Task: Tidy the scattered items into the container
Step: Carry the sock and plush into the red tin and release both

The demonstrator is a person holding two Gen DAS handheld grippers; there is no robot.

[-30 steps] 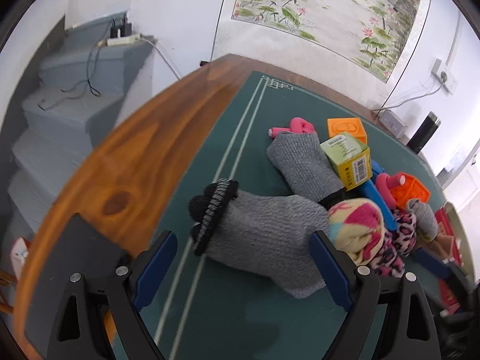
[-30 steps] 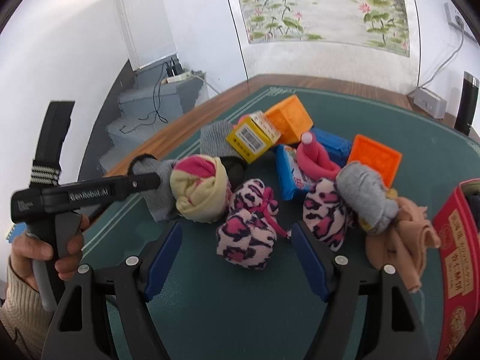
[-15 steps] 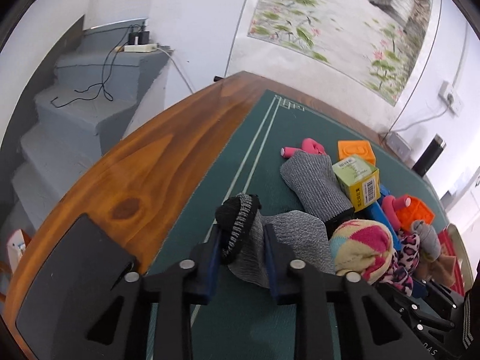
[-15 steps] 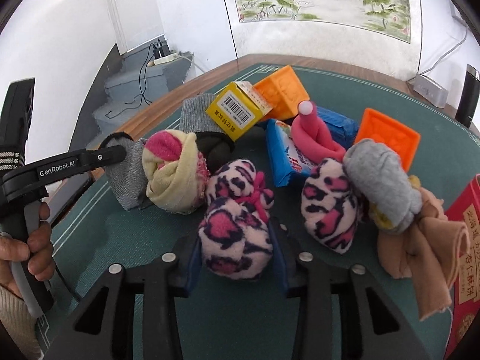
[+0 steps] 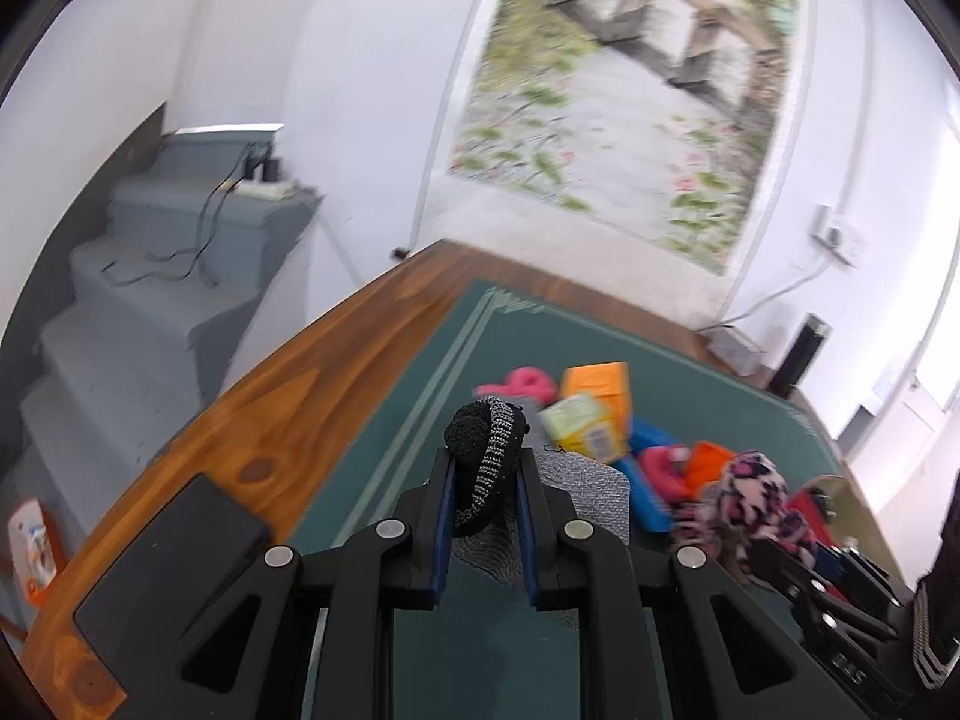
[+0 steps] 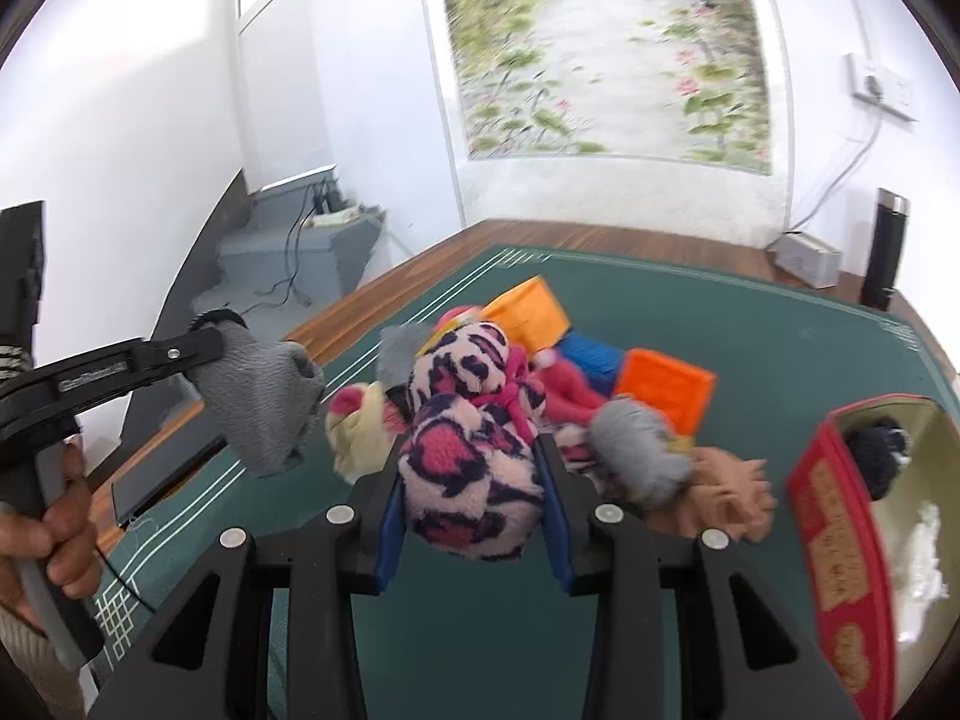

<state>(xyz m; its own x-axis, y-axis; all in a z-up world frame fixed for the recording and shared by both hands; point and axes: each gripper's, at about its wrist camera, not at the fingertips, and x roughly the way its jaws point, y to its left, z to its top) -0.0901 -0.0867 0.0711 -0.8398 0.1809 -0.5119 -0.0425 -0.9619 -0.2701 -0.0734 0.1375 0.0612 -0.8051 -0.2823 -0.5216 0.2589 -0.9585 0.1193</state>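
Observation:
My left gripper (image 5: 483, 468) is shut on a grey sock with a black striped cuff (image 5: 489, 456) and holds it off the green mat; the sock hangs from it in the right wrist view (image 6: 264, 402). My right gripper (image 6: 474, 468) is shut on a pink leopard-print sock bundle (image 6: 474, 450), lifted above the pile. The red container (image 6: 834, 516) stands at the right, with a dark sock ball (image 6: 876, 456) and something white inside.
On the mat lie orange blocks (image 6: 666, 387), a blue packet (image 6: 591, 357), a yellow-green box (image 5: 585, 426), a pink toy (image 5: 522, 384), a grey sock ball (image 6: 636, 450), a tan cloth (image 6: 720, 498) and a yellow-pink sock ball (image 6: 360, 426). A black phone (image 5: 174, 564) lies on the wooden edge.
Both grippers closed on their socks and then rose: the left lifted the grey sock, the right lifted the leopard-print bundle off the mat.

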